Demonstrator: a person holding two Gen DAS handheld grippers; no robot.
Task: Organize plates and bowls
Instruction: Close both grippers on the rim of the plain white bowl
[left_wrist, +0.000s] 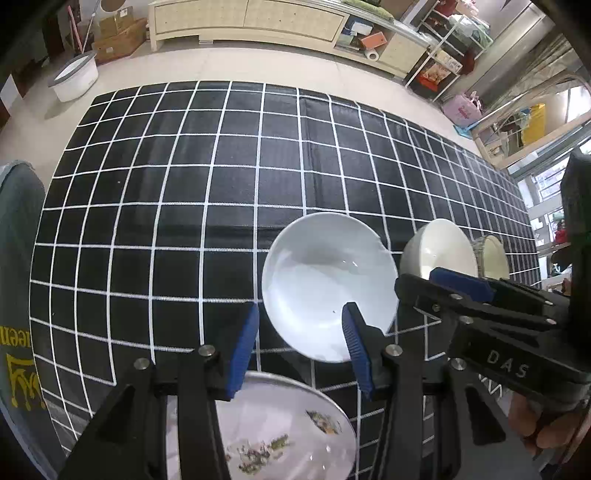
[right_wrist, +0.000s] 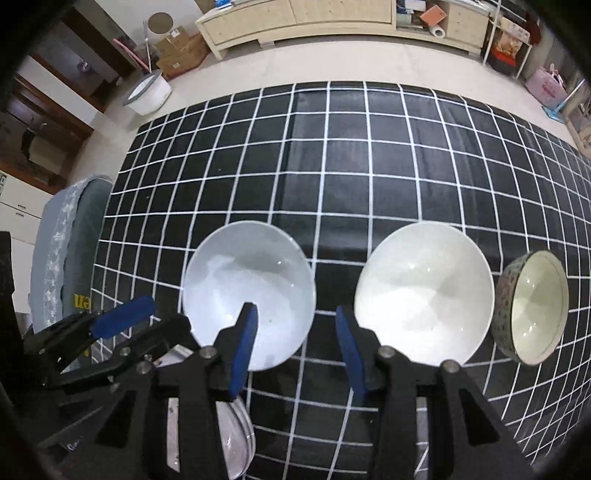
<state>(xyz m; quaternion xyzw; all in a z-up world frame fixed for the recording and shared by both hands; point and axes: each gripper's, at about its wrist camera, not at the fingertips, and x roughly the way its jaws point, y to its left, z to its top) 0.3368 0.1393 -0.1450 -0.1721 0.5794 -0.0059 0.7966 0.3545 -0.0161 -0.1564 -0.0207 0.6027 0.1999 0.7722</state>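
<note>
Black cloth with a white grid (right_wrist: 332, 155) covers the table, and the dishes stand along its near edge, probably so that both hands reach them easily. At the far left a grey chair back (right_wrist: 66, 236) is cut by the frame. Next comes the left gripper (left_wrist: 299, 347): its blue pads are apart and grasp nothing, with the rim of the pale blue bowl (left_wrist: 325, 280) just in front of its right finger. I judge it is lining up to take this rim. Below it a plate with food scraps (left_wrist: 295, 435) is half hidden by the black fingers, so its whole shape is not clear. Then the right gripper (right_wrist: 295, 347) hangs over bare cloth between the pale blue bowl and the white bowl (right_wrist: 424, 295), also released and empty. At the far right a small patterned bowl (right_wrist: 532, 306) stands close beside the white one; whether they touch I cannot tell. A person's fingers (left_wrist: 532, 424) show only at the corner.
</note>
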